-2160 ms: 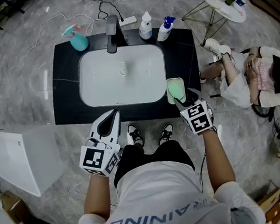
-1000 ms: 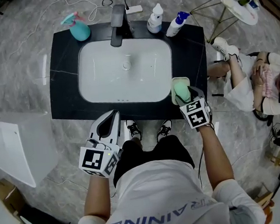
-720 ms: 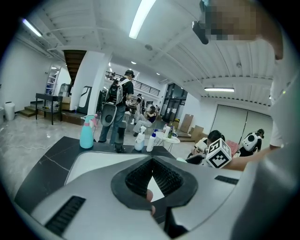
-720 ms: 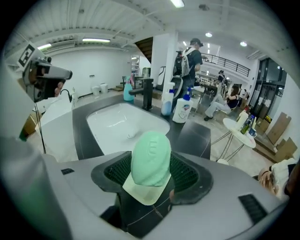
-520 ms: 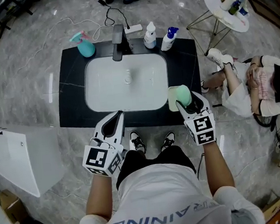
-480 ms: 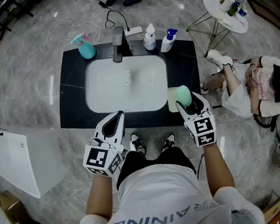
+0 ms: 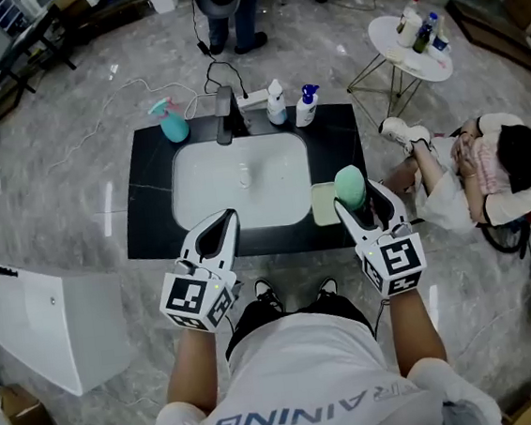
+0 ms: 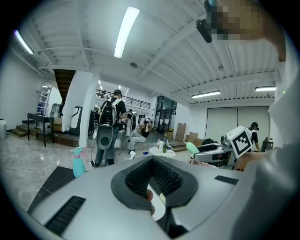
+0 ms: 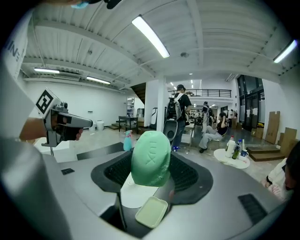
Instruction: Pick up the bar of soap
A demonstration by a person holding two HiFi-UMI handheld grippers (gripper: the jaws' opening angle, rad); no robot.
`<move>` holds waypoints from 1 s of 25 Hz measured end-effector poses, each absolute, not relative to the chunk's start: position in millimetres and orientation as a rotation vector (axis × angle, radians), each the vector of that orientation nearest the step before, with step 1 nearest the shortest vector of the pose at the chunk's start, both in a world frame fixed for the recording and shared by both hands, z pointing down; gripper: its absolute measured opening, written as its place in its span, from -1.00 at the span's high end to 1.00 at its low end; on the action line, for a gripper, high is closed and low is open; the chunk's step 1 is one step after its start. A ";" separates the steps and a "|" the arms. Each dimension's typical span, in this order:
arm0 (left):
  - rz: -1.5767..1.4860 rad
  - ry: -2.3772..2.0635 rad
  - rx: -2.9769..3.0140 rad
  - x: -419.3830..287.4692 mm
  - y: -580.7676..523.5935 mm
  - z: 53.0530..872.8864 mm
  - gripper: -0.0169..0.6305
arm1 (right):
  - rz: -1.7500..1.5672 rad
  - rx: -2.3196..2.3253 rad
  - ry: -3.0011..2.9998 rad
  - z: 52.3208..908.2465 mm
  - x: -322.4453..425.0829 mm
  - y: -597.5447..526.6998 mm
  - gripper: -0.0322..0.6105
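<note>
One step looks done: the right tool (image 7: 357,203) has its jaws closed on the green bar of soap (image 7: 349,186), held above the soap dish (image 7: 323,206) at the bench's (image 7: 153,219) 4 o'clock, while the left tool (image 7: 220,229), jaws nearly together, holds nothing.

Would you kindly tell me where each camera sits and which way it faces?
Head view: on the person's head, facing down at the sink; forearms, left claw and right claw show.
Left gripper view: on the left claw, facing along its shut jaws into the hall; right claw at right.
Right gripper view: on the right claw, facing along jaws clamping the soap; left claw at left.
Shared: all show the spray bottle.
</note>
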State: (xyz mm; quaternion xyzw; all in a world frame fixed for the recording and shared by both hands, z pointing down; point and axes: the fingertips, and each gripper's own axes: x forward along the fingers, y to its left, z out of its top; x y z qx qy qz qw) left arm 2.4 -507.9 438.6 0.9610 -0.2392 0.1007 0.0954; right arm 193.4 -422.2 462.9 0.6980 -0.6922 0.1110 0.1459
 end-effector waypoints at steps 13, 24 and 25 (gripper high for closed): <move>0.201 -0.696 2.923 14.1 -497.6 401.4 0.92 | 0.144 2.087 -2.040 398.2 193.4 -396.0 0.08; 0.191 -0.699 2.928 10.9 -493.3 396.4 0.92 | 0.133 2.095 -2.051 392.3 191.0 -393.5 0.08; 0.191 -0.698 2.929 11.0 -493.3 396.5 0.92 | 0.134 2.096 -2.049 392.4 191.1 -393.5 0.08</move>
